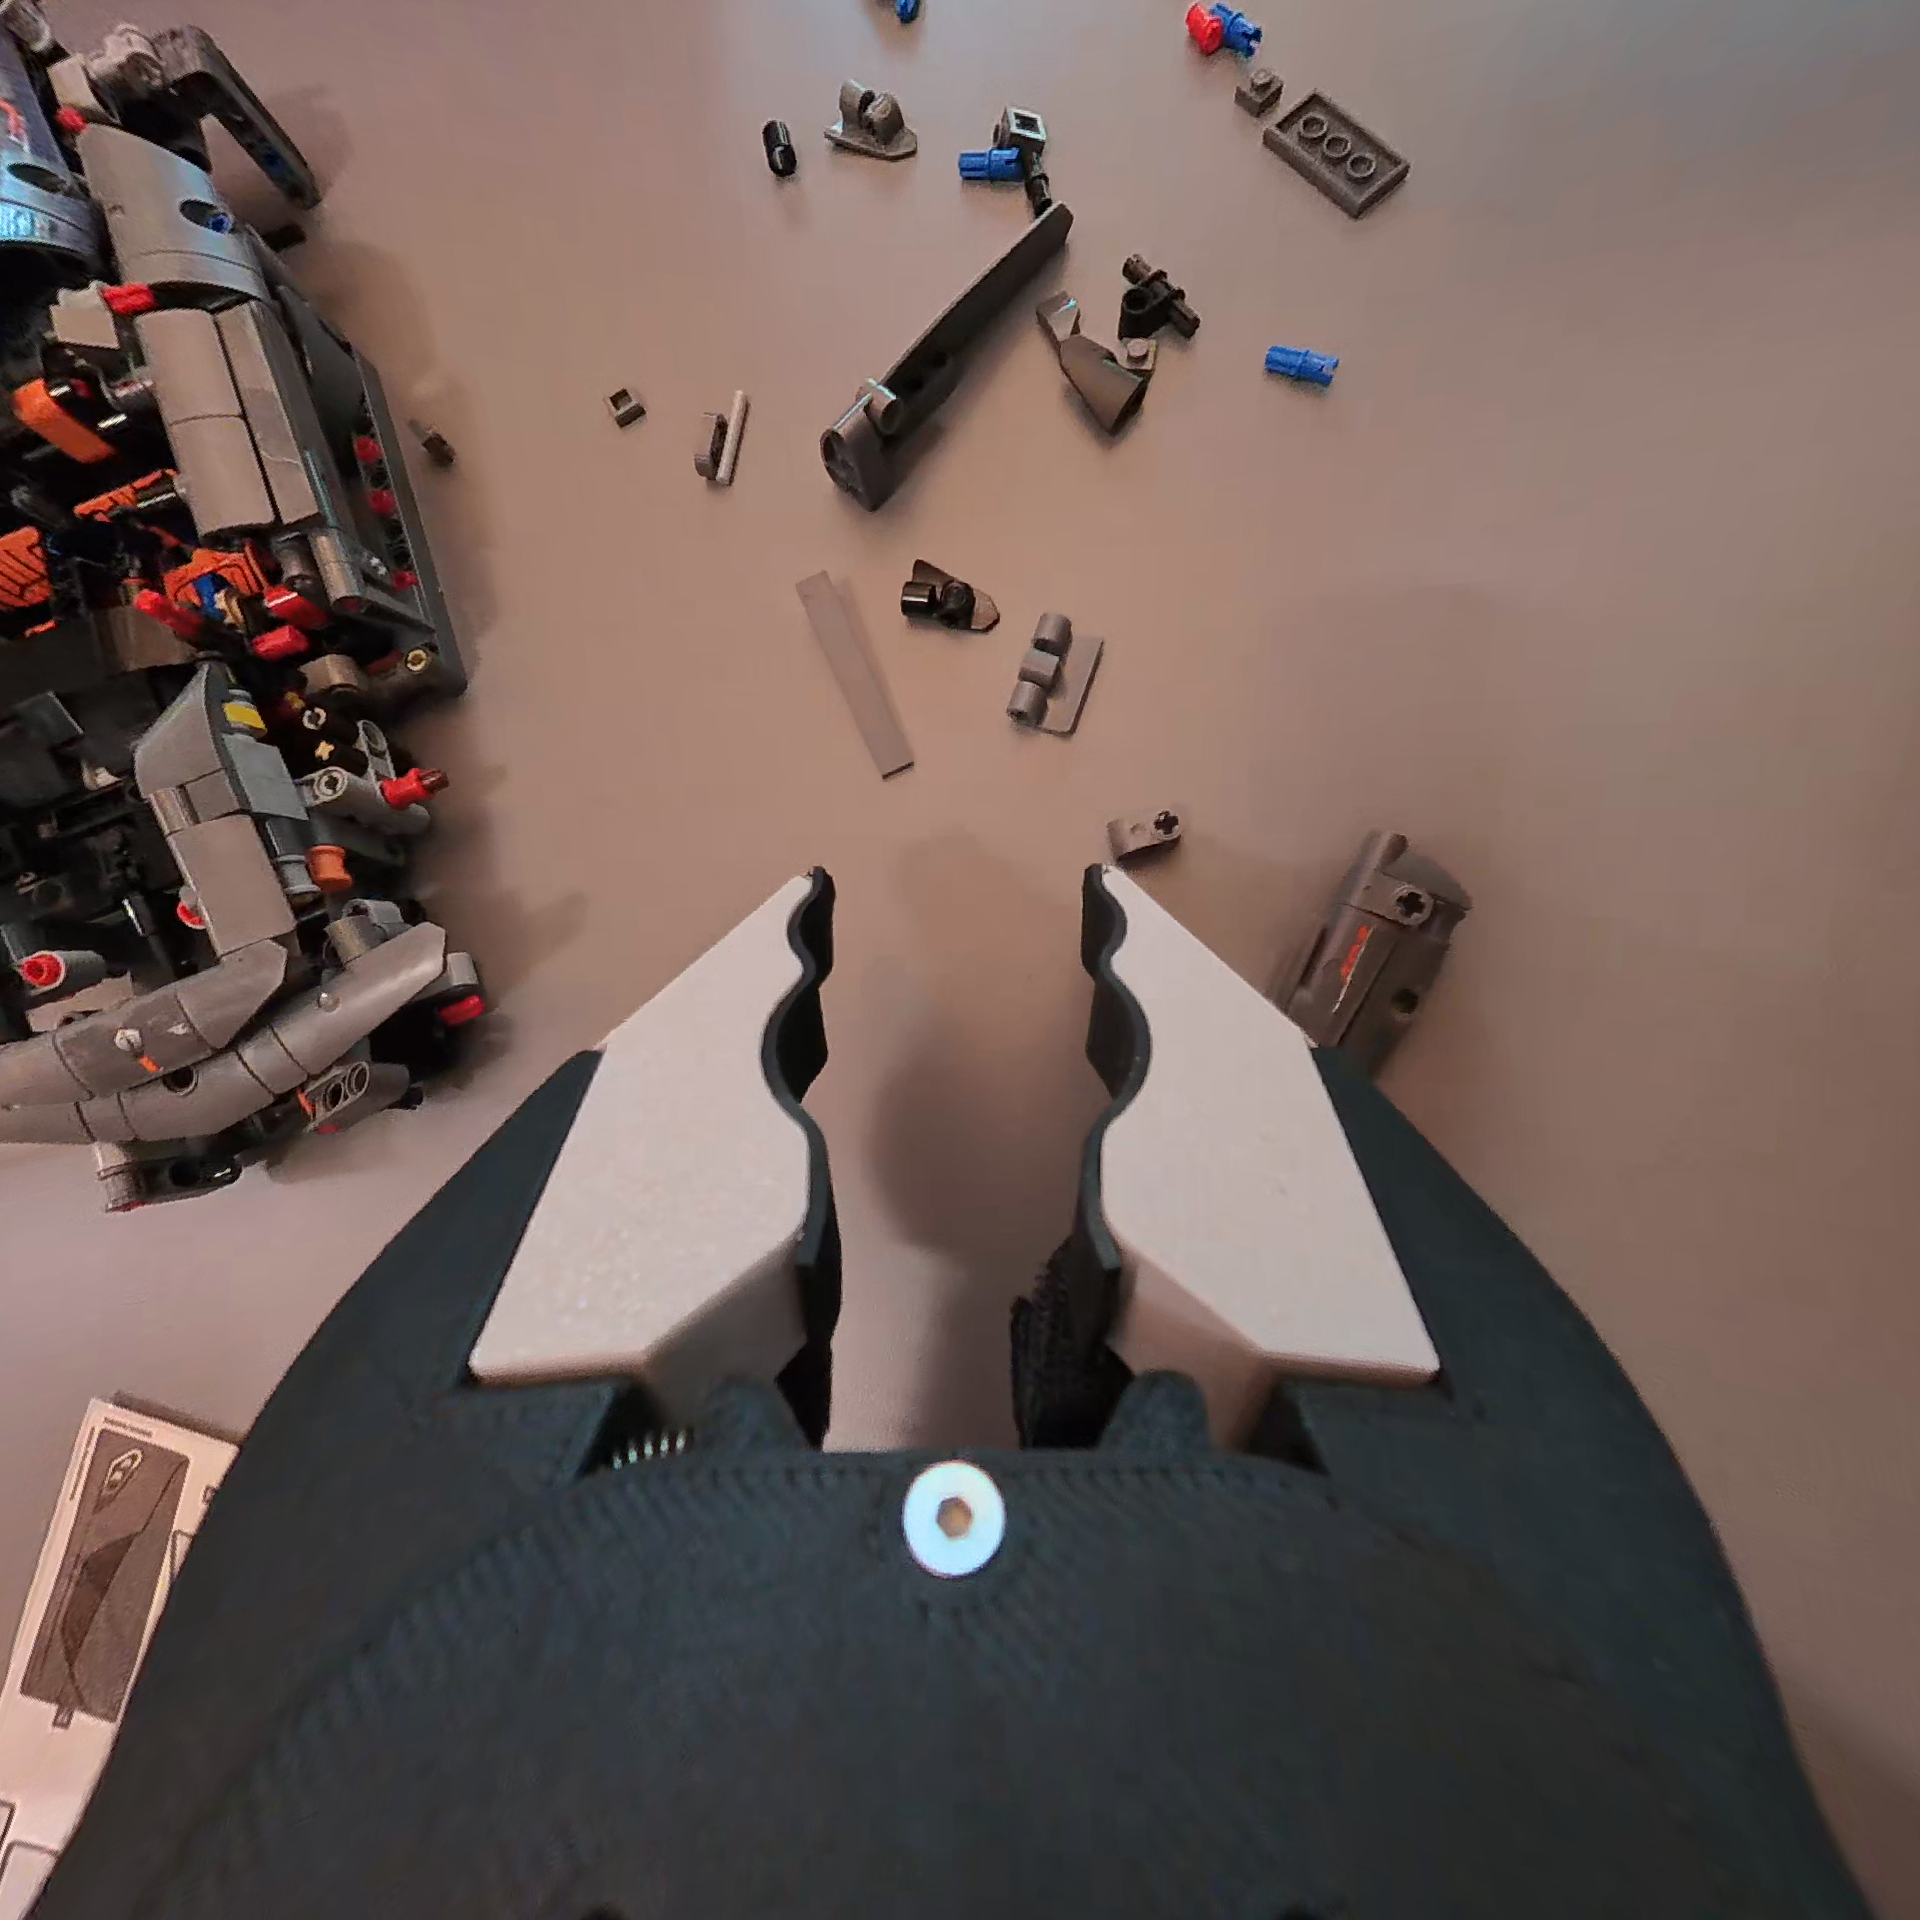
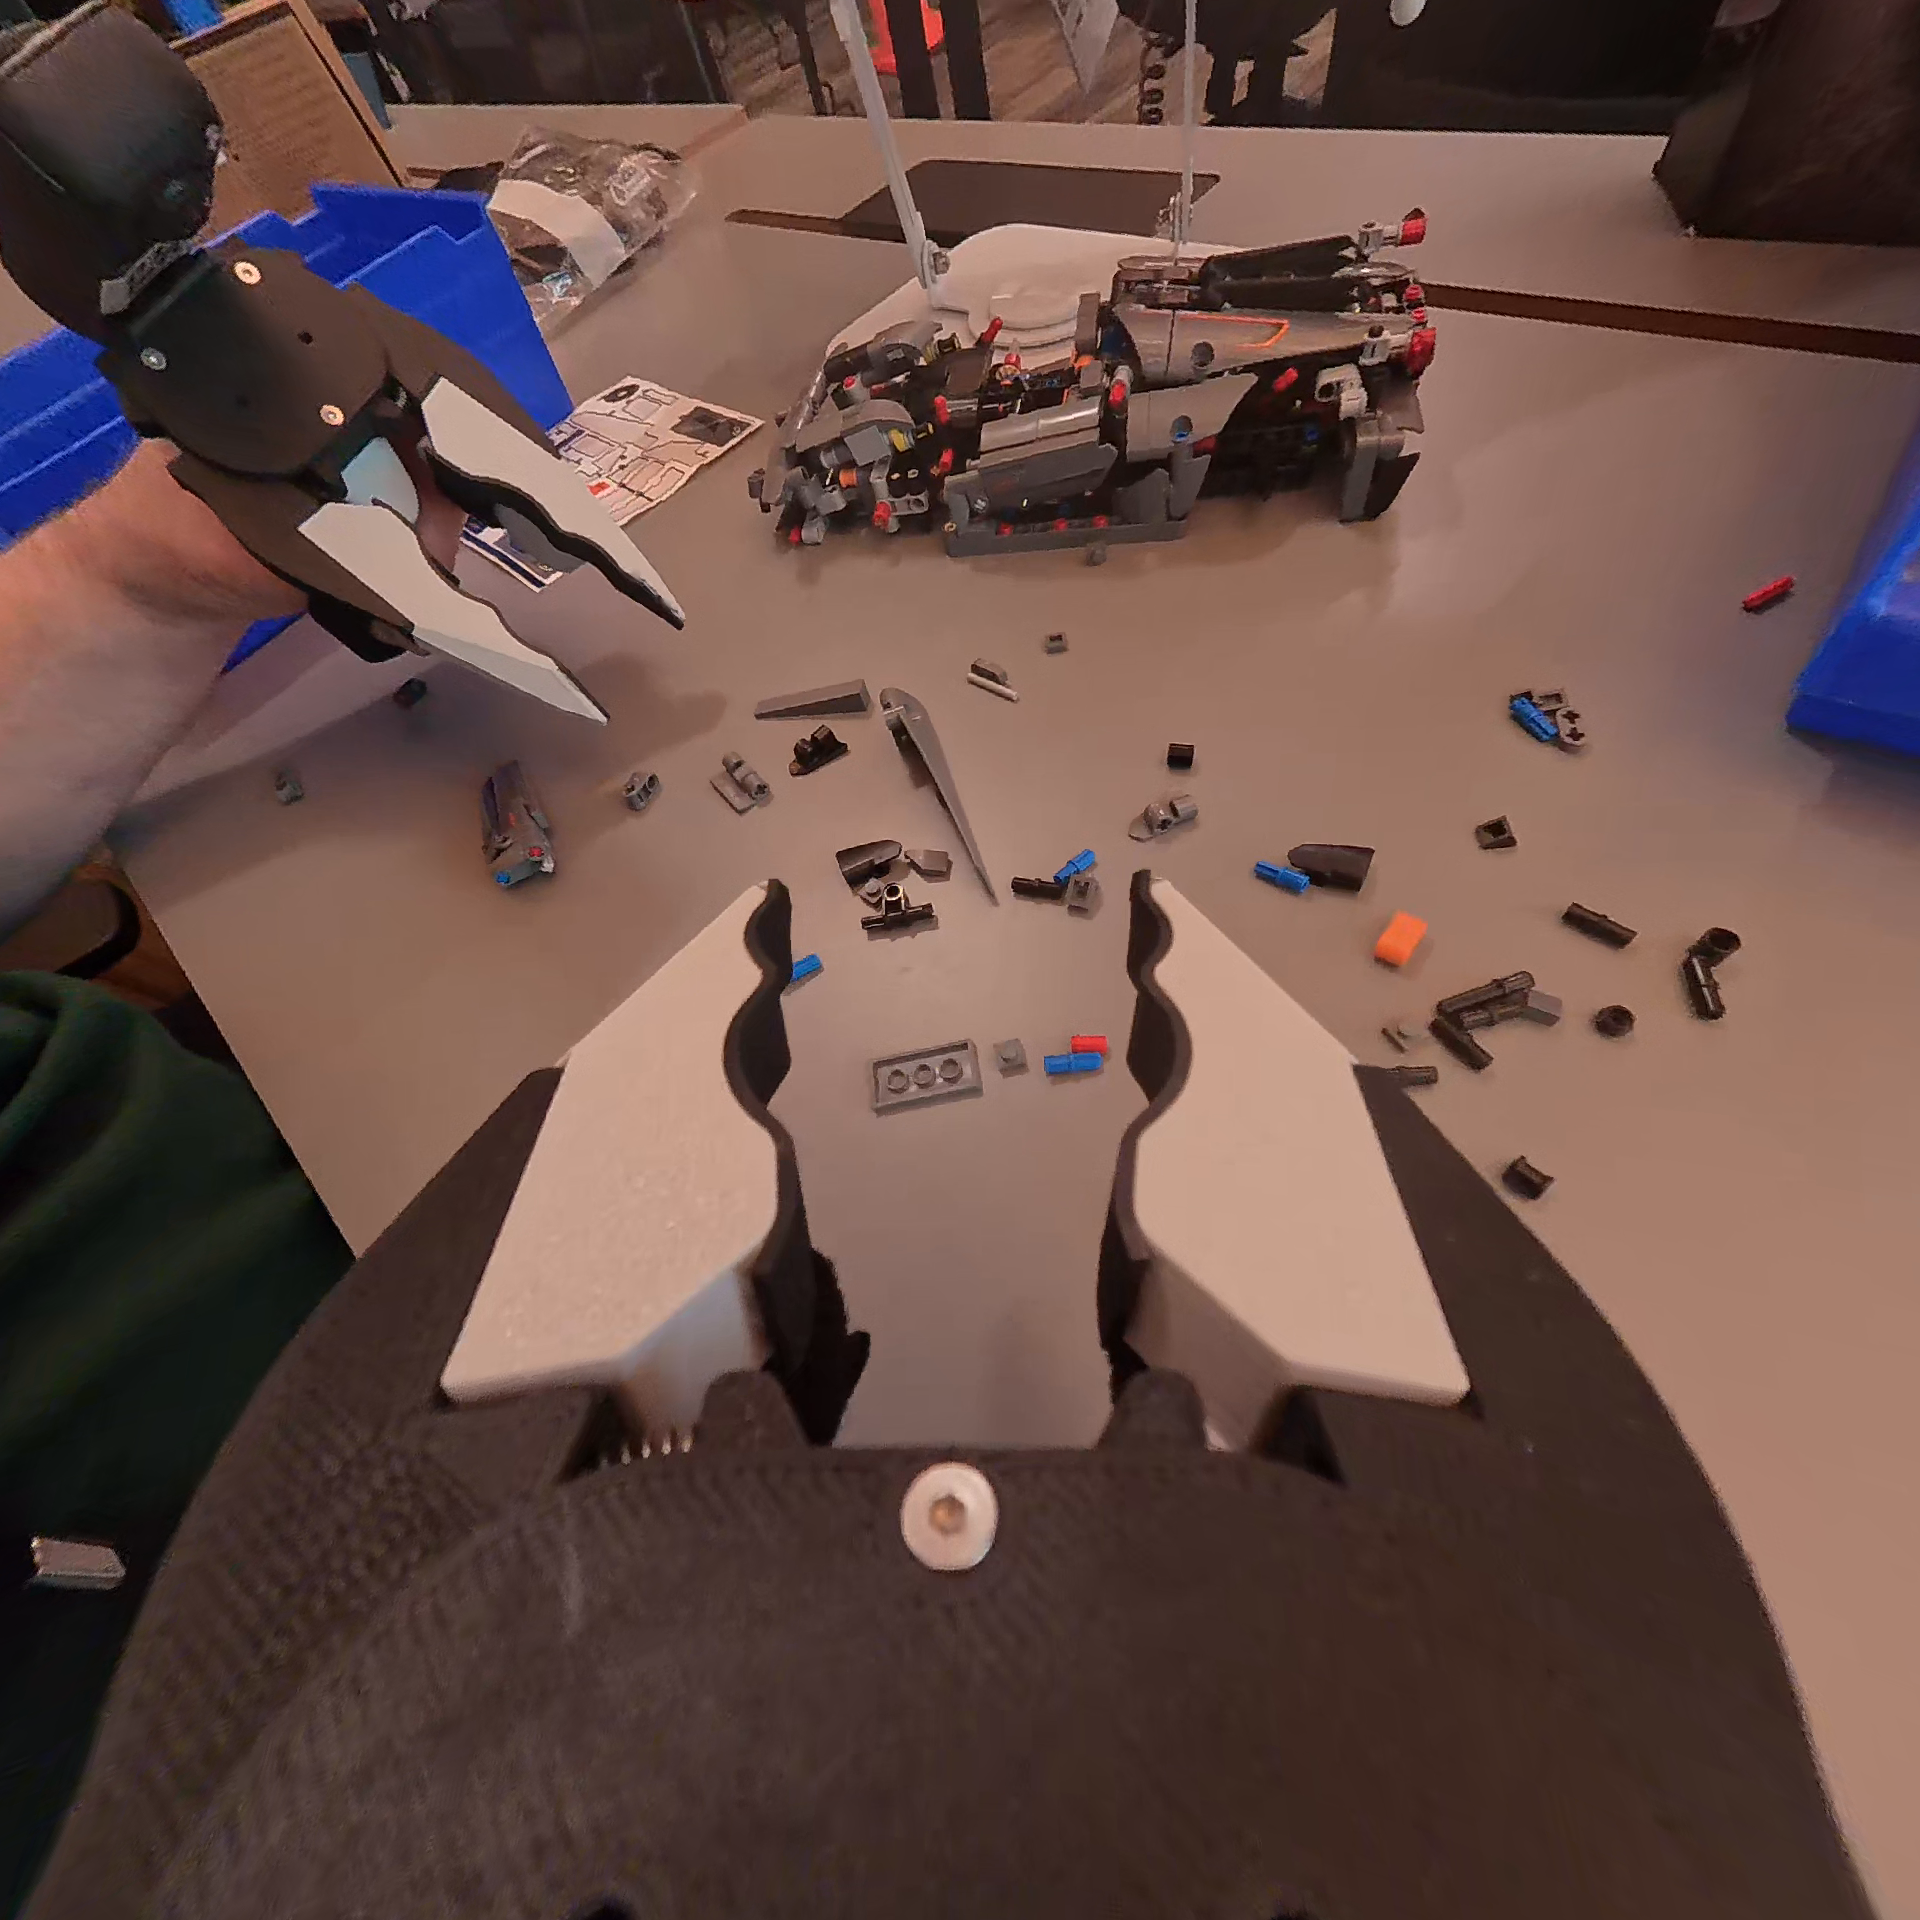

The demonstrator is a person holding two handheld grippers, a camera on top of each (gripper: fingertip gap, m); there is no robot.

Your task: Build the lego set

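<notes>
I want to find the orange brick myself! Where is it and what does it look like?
Start at the big grey car model, then come down to the loose pieces nearer the right gripper. The orange brick lies off that gripper's right fingertip, the only orange loose piece among black, grey and blue ones.

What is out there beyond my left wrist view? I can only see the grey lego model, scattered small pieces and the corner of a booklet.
Observer: A loose orange piece lies to the right of the right tool, which is open and empty.
Operator: Any other bright bits that I am missing?
Observer: A small red pin lies on its own, far over to the right.
Operator: What is behind my own tool?
Observer: A blue bin stands behind the left tool, with a clear plastic bag next to it.
</notes>
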